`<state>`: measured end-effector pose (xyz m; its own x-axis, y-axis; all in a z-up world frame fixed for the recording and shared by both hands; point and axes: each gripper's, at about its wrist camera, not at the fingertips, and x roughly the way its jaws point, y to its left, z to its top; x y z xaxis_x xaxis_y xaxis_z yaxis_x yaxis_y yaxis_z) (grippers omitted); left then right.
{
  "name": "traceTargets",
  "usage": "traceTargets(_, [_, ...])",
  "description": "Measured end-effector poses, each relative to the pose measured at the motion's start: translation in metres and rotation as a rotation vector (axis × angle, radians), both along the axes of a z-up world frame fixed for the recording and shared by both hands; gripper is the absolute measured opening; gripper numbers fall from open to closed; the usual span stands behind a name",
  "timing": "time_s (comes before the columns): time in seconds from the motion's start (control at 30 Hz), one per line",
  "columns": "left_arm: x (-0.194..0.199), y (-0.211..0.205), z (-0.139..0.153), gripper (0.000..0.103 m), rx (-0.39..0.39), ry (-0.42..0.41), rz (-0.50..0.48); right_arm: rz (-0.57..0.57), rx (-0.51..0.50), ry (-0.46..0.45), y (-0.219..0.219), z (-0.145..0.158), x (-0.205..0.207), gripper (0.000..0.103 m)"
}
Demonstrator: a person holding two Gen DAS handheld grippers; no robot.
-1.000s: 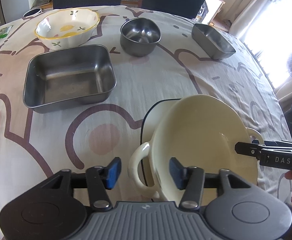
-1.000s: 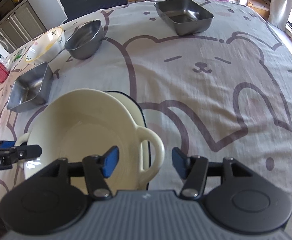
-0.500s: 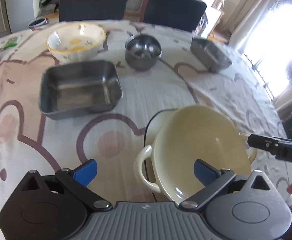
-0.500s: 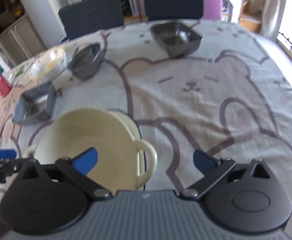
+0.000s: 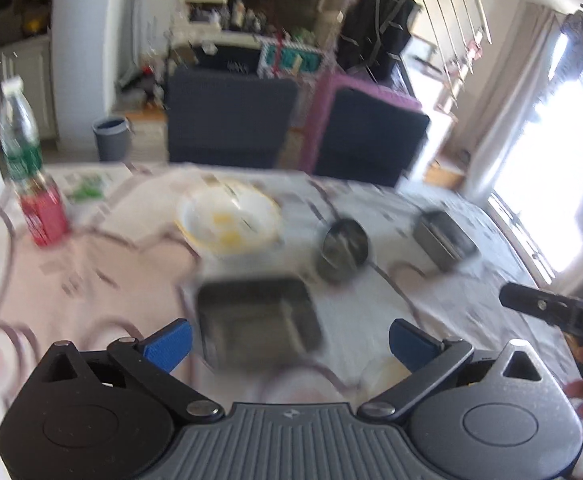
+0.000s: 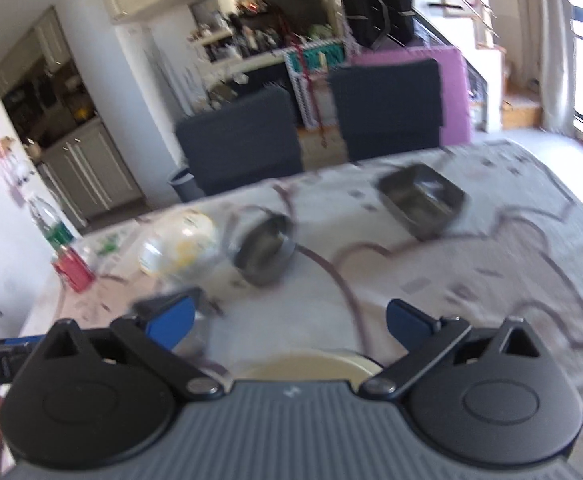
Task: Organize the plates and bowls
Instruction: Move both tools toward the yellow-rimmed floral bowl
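Observation:
Both views are blurred by motion. My left gripper (image 5: pixel 289 340) is open and empty, raised above the table. Ahead of it lie a large steel tray (image 5: pixel 257 320), a floral ceramic bowl (image 5: pixel 229 220), a round steel bowl (image 5: pixel 345 250) and a small steel tray (image 5: pixel 443 246). My right gripper (image 6: pixel 287 320) is open and empty. The cream two-handled bowl (image 6: pixel 303 366) shows just below it, mostly hidden by the gripper body. The right wrist view also shows the floral bowl (image 6: pixel 179 248), the round steel bowl (image 6: pixel 265 254) and the small steel tray (image 6: pixel 421 198).
A water bottle (image 5: pixel 19 136) and a red carton (image 5: pixel 43 210) stand at the table's far left. Two dark chairs (image 5: pixel 231 116) stand behind the table. The other gripper's finger (image 5: pixel 551 308) reaches in from the right. The cloth has a bear pattern.
Both grippers opened, let go of the cream bowl's handles, then lifted and tilted up, so the views now show the room and far dishes.

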<state>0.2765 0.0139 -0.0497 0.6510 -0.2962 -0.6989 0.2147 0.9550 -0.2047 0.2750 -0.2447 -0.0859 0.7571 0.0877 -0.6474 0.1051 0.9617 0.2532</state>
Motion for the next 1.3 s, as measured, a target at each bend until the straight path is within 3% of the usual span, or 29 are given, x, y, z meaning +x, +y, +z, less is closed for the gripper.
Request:
traceTargets(0.1, [0.027, 0.02, 0.007, 0.103, 0.019, -0.036, 0.025, 0.038, 0.019, -0.03, 0.025, 0.005, 0.028, 0.103])
traceTargets(0.27, [0.076, 0.043, 0.006, 0.101, 0.071, -0.069, 0.054, 0.083, 0.093, 0.015, 0.056, 0.0, 0.09, 0.101])
traceTargets(0.33, [0.097, 0.05, 0.002, 0.095, 0.066, -0.065, 0.068, 0.086, 0.143, 0.044, 0.063, -0.005, 0.113, 0.093])
traceTargets(0.47, [0.142, 0.058, -0.016, 0.071, 0.046, -0.028, 0.096, 0.074, 0.264, 0.102, 0.067, -0.024, 0.159, 0.072])
traceTargets(0.53, [0.162, 0.06, -0.029, 0.061, 0.036, 0.003, 0.1, 0.054, 0.295, 0.131, 0.07, -0.035, 0.181, 0.067])
traceTargets(0.6, [0.182, 0.06, -0.041, 0.051, 0.029, 0.026, 0.097, 0.027, 0.304, 0.157, 0.073, -0.048, 0.202, 0.062])
traceTargets(0.73, [0.213, 0.058, -0.067, 0.044, 0.023, 0.07, 0.107, 0.004, 0.308, 0.217, 0.078, -0.074, 0.232, 0.042])
traceTargets(1.07, [0.26, 0.052, -0.11, 0.022, 0.037, 0.142, 0.098, -0.006, 0.259, 0.316, 0.089, -0.118, 0.269, 0.039])
traceTargets(1.17, [0.267, 0.051, -0.117, 0.015, 0.042, 0.166, 0.088, 0.006, 0.249, 0.323, 0.094, -0.121, 0.273, 0.021])
traceTargets(1.3, [0.273, 0.055, -0.125, 0.008, -0.005, 0.202, 0.082, 0.004, 0.213, 0.332, 0.097, -0.132, 0.286, 0.017])
